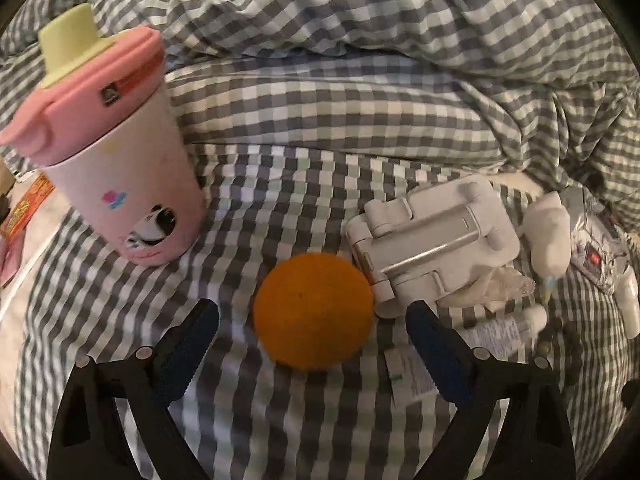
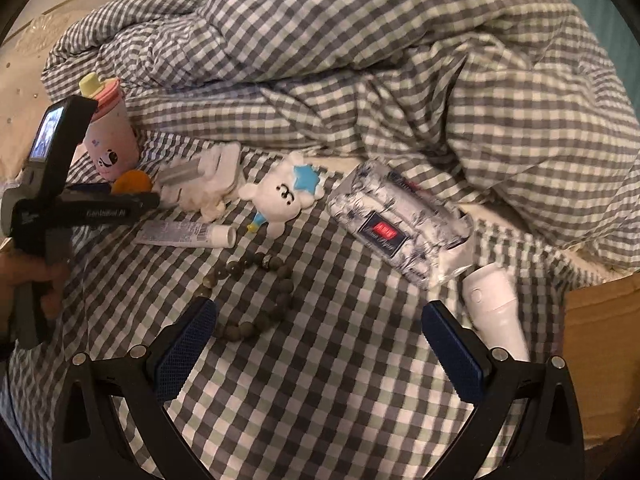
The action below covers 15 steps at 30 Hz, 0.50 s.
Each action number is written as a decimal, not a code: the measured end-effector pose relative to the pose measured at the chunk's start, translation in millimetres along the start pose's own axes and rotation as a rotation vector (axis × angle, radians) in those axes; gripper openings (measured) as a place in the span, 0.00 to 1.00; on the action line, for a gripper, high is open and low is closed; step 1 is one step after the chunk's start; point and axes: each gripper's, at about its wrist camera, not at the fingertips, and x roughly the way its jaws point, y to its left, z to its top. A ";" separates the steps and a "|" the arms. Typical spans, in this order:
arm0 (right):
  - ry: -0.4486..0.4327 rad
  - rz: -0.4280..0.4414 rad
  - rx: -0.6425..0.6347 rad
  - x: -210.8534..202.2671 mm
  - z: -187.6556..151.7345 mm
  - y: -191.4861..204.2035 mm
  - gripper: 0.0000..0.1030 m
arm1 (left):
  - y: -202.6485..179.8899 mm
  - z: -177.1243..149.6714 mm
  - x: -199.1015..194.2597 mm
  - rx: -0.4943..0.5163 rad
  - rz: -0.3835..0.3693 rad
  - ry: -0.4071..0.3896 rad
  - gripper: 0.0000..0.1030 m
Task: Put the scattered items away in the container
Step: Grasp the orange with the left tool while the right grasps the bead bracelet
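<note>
Left wrist view: my left gripper [image 1: 312,344] stands wide apart, the orange [image 1: 314,311] low centre between its jaws, untouched. Right gripper [image 2: 320,344] also apart, empty, over the beads [image 2: 256,292]. Cup [image 1: 120,152], tube [image 2: 188,234], plush toy [image 2: 280,200], tissue pack [image 2: 396,224] lie scattered; I judge tidying barely begun. No container identified.

Counted on the checked bedding: one orange [image 1: 314,310], one cup [image 1: 120,152] (pink-lidded), one tube [image 2: 188,234], one bead bracelet [image 2: 256,296], one tissue pack [image 2: 396,228], one plush toy [image 2: 280,200].
</note>
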 end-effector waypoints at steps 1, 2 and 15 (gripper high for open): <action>0.009 0.011 -0.001 3.5 -0.5 1.2 1.00 | 0.0 1.1 1.0 0.001 -0.006 -0.007 0.93; 0.017 0.020 -0.003 7.4 -1.0 3.0 1.00 | 0.1 1.8 1.9 0.002 -0.014 -0.010 0.88; 0.064 0.042 -0.076 46.1 3.8 42.7 1.00 | 7.2 -5.4 -4.5 -0.005 -0.035 -0.035 0.54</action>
